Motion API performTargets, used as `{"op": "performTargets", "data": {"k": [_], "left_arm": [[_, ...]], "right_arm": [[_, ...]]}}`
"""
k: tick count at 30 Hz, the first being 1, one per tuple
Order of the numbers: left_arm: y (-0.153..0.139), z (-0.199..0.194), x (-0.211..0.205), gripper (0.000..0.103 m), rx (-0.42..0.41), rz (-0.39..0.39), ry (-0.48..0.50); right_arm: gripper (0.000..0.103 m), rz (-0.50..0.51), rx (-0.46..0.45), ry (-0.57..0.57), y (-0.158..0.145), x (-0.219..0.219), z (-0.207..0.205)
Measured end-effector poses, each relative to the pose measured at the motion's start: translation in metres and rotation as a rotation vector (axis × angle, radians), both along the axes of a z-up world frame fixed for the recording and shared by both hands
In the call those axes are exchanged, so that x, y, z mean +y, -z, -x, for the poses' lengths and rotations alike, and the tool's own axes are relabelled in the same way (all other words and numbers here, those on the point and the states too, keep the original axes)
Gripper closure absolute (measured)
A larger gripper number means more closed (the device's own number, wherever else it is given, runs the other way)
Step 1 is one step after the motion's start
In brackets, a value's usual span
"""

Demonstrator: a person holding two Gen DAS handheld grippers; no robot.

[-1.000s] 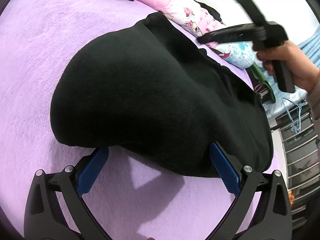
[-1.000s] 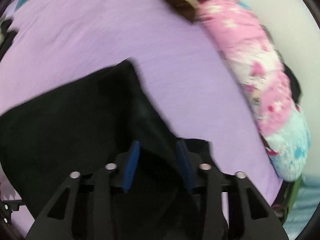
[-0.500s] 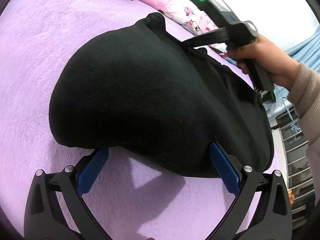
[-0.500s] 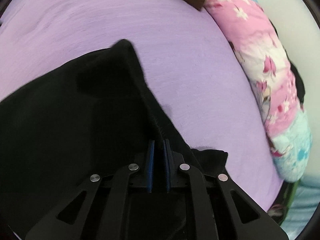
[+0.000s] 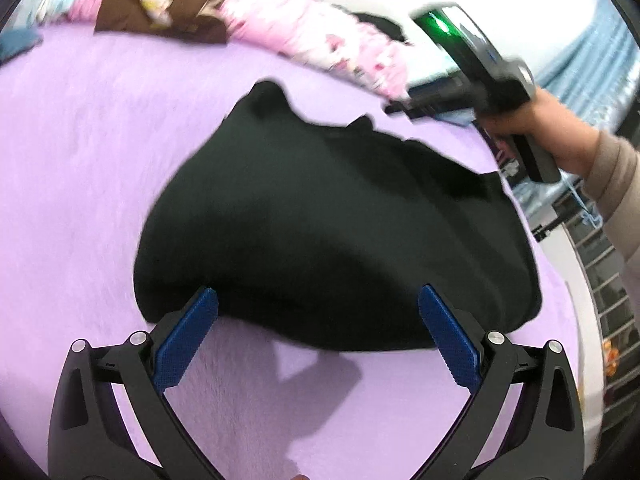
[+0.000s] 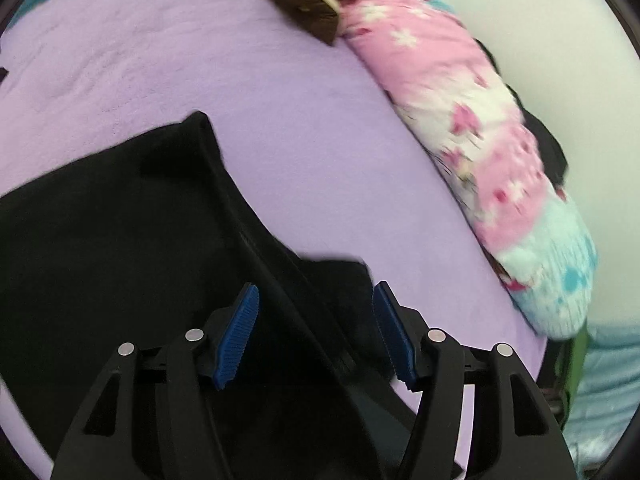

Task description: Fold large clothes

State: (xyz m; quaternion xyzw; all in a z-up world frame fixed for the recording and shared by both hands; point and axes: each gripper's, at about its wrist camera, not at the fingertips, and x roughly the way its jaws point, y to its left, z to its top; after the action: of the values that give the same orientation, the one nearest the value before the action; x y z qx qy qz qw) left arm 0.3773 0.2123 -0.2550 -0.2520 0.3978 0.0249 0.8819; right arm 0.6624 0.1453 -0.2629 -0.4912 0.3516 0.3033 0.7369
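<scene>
A large black garment (image 5: 332, 220) lies folded on the purple bedspread (image 5: 88, 168). My left gripper (image 5: 318, 332) is open and empty, its blue pads (image 5: 186, 336) wide apart just above the garment's near edge. My right gripper (image 6: 316, 332) is open, its blue pads (image 6: 238, 336) either side of a raised fold of the black garment (image 6: 120, 240) without clamping it. In the left wrist view the right gripper (image 5: 396, 110) is held in a hand above the garment's far right edge.
A pink and light blue floral quilt (image 6: 500, 168) runs along the far side of the bed by a white wall. A brown garment (image 5: 160, 8) lies at the far end. A wire rack (image 5: 600, 280) stands off the bed's right edge.
My right gripper was shut on the garment's fold half a second ago and has opened and lifted off it. My left gripper has pulled back and up, staying open.
</scene>
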Motion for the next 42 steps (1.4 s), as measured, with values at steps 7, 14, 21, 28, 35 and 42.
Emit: {"op": "performTargets", "data": {"k": [7,14,21,28,35,42], "left_arm": [[-0.017,-0.015,0.004,0.006,-0.021,0.009,0.054],[-0.016,-0.089,0.002,0.006,-0.069,-0.005,0.276],[0.002,-0.181,-0.013,0.006,0.044,0.045,0.381],[0.019,-0.235,-0.022,0.006,0.092,0.096,0.391],[0.074,-0.257,-0.018,0.006,0.225,0.048,0.337],[0.033,-0.233,-0.012,0.006,0.164,0.027,0.306]], "right_arm": [[0.046,0.004,0.055,0.062,-0.002,-0.091,-0.007],[0.058,-0.005,0.107,0.098,0.014,-0.151,-0.018],[0.095,-0.009,0.134,0.105,0.028,-0.174,-0.039],[0.096,-0.034,0.084,0.113,0.016,-0.171,-0.054],[0.088,0.013,0.133,0.193,0.076,-0.168,-0.07],[0.02,-0.196,0.091,0.236,0.034,-0.197,-0.056]]}}
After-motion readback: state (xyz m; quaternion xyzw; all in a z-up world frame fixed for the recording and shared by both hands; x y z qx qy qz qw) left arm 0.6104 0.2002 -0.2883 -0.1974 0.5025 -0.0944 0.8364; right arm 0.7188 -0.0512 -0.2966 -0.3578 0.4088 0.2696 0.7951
